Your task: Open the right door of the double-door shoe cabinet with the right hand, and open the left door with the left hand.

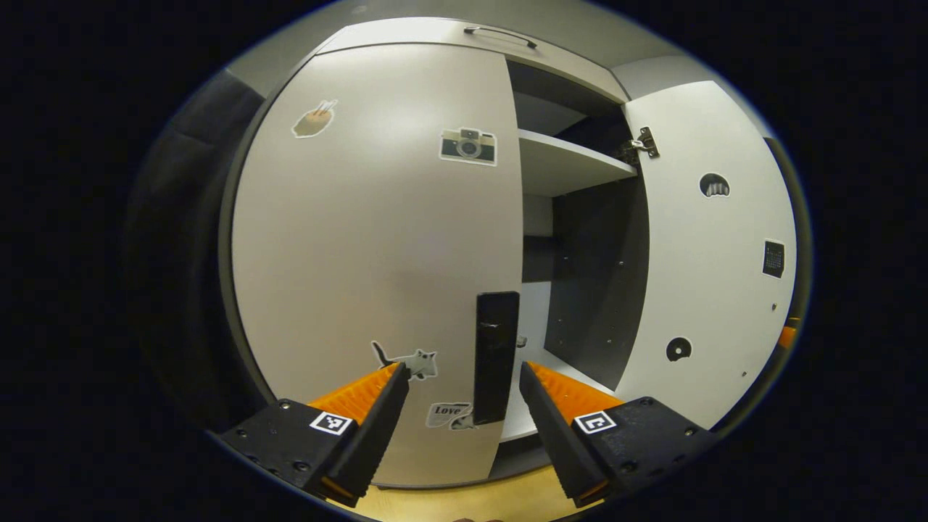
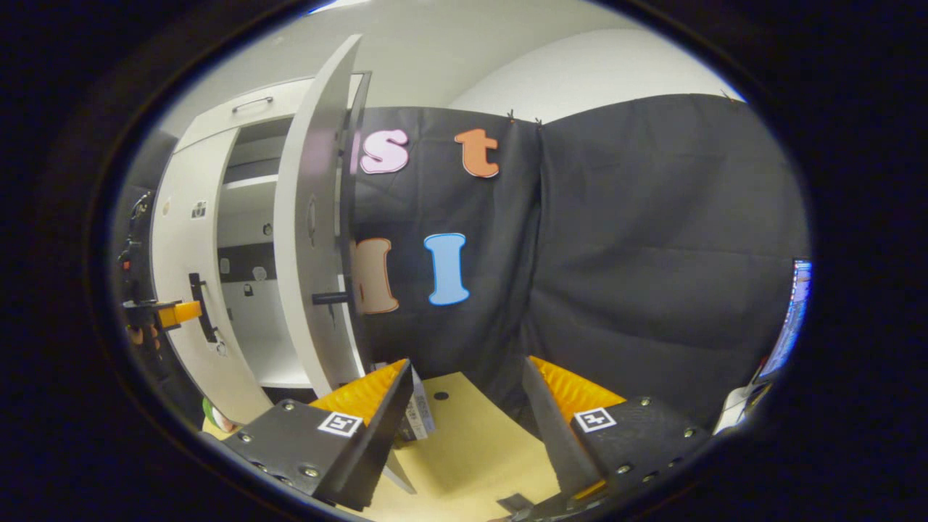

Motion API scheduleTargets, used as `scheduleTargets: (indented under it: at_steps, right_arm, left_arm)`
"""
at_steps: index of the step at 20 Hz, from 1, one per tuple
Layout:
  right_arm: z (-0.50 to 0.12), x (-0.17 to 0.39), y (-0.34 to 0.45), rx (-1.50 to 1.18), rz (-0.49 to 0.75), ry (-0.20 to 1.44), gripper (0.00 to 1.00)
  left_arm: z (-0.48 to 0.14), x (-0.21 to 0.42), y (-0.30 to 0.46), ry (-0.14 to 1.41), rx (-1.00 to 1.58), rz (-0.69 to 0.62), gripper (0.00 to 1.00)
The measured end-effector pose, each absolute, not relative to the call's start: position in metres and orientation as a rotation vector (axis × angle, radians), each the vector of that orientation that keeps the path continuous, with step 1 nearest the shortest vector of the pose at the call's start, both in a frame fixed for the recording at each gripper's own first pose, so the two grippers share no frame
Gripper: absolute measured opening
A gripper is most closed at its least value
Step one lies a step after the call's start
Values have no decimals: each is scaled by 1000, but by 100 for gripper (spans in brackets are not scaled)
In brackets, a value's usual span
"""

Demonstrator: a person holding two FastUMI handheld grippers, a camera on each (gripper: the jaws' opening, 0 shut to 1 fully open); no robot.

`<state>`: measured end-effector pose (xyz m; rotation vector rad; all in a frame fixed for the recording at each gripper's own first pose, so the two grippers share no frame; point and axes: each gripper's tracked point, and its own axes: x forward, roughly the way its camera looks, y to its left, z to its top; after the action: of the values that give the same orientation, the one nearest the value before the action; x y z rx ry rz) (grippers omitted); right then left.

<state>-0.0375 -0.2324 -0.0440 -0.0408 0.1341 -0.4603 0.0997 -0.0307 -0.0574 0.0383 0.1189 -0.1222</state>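
My left gripper (image 1: 464,377) stood spread before the smooth pale left door's (image 1: 377,239) flat black rectangular handle (image 1: 496,355), at twelve o'clock. My right gripper (image 2: 464,377) gaped empty; the matte white right door (image 2: 312,232) hung open at ten o'clock.

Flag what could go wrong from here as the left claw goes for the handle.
1. The left claw, open, straddles the black handle near its lower end; closing there may slip off.
2. The left door looks closed; an off-axis pull could jerk it.
3. The open right door stands close to the right claw, which could bump it.
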Motion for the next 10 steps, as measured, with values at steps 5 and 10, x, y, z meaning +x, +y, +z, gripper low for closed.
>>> scheduleTargets:
  at_steps: [5,10]
  right_arm:
    - [-41,-48,-243,-45,-495,129,91]
    - [-41,-53,-251,-34,-513,133,87]
  left_arm:
    - [-66,120,-44,132,47,-120,82]
    - [-78,130,-45,153,49,-94,56]
